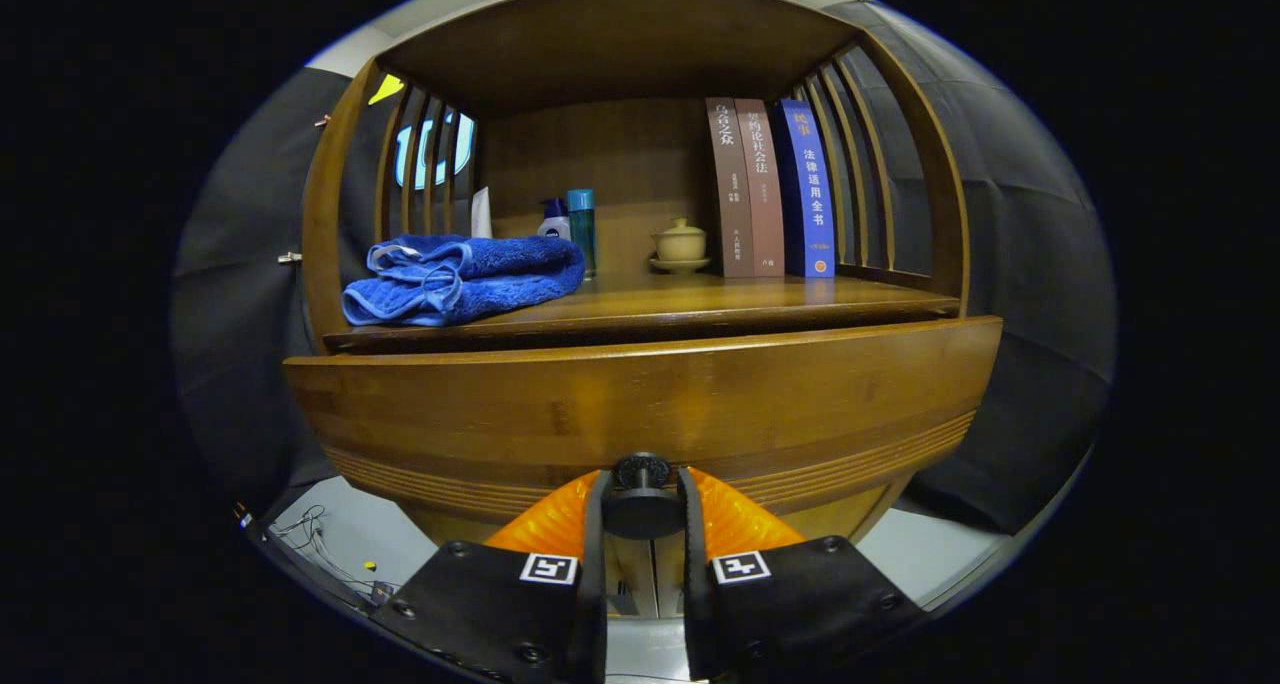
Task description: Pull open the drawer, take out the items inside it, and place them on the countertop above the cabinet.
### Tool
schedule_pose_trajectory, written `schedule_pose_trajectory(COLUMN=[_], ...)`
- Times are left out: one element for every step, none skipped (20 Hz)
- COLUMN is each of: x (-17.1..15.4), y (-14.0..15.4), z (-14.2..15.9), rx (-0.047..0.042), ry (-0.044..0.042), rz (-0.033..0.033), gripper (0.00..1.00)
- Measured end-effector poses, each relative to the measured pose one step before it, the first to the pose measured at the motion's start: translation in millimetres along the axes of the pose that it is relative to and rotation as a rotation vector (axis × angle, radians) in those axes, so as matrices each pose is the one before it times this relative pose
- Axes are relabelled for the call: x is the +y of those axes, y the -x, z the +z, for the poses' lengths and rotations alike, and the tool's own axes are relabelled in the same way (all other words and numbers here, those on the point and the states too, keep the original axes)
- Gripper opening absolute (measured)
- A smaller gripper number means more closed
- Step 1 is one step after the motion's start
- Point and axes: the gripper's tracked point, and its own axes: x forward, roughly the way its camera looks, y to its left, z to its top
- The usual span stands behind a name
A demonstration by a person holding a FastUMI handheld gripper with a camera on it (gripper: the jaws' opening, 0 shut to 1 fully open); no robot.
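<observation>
Closed on the small dark round knob (641, 470): two-finger gripper (641, 496) with one finger pressing either side of it. Held that way, by judgement, to get a firm pull straight back along the fingers, the knob being the one handhold on the wide curved brown wooden drawer front (640, 414).

Separated from the polished wooden countertop (720, 302) above by a thin dark slit; impossible to tell whether opened a crack or fully shut. Contents hidden behind the front, so no telling what lies inside.

Crowded already up on the countertop, beyond the fingers: a folded blue terry towel (462, 279) at the left front, a white pump bottle (553, 224) and a teal bottle (581, 226) just behind it, a cream lidded cup on a saucer (680, 244) near the middle back. Propped upright against the slatted right side, three hardback books (766, 189), two brown and one blue. Left bare, the front middle strip, probably the handiest landing place for drawer items.

Writing: Chinese characters down all three spines, white on brown and white on blue, not transcribed here. A dark patch on the white bottle, too small to make out. Square black-and-white coded markers on the gripper body, no words.
</observation>
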Motion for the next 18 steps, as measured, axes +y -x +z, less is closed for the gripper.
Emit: schedule_pose_trajectory(x=[0.06,-0.92,-0.83,0.28,-0.84,-0.18,-0.76,-1.00,0.18,-0.38,-1.07,0.20,-0.41,-0.09,-0.59,-1.60,0.42,1.14], y=[8.20,8.60,8.53,8.77,8.52,8.06,7.15,6.92,6.87,6.15,5.34,5.95,5.26,6.55,4.24,4.83,4.33,2.33], z=[-2.91,-1.24,-2.23,-2.01,-2.00,-2.17,-1.68,-1.79,-1.79,-1.83,-0.79,-2.44,-1.52,-2.68,-3.07,-4.15,-3.04,2.45], rx=[0.00473,-0.00093,0.00207,-0.00094,0.00112,0.00269,0.00163,0.00284,0.00385,0.00408,-0.00134,0.00325,0.00188,0.00121,0.00646,0.00416,0.00322,-0.01405], ry=[-0.00808,-0.00096,-0.00114,-0.00022,-0.00428,-0.00888,-0.00582,-0.00247,-0.00112,0.00120,-0.00089,-0.00402,-0.00388,-0.00323,0.00071,0.00040,-0.00488,0.00549], rz=[0.00277,0.00045,0.00002,-0.00004,0.00051,-0.00067,0.00010,0.00156,0.00285,0.00123,0.00132,0.00267,0.00195,0.00022,0.00061,0.00006,0.00489,0.00352], gripper=[0.34,0.35,0.34,0.34,0.34,0.34,0.34,0.34,0.34,0.34,0.34,0.34,0.34,0.34,0.34,0.34,0.34,0.34])
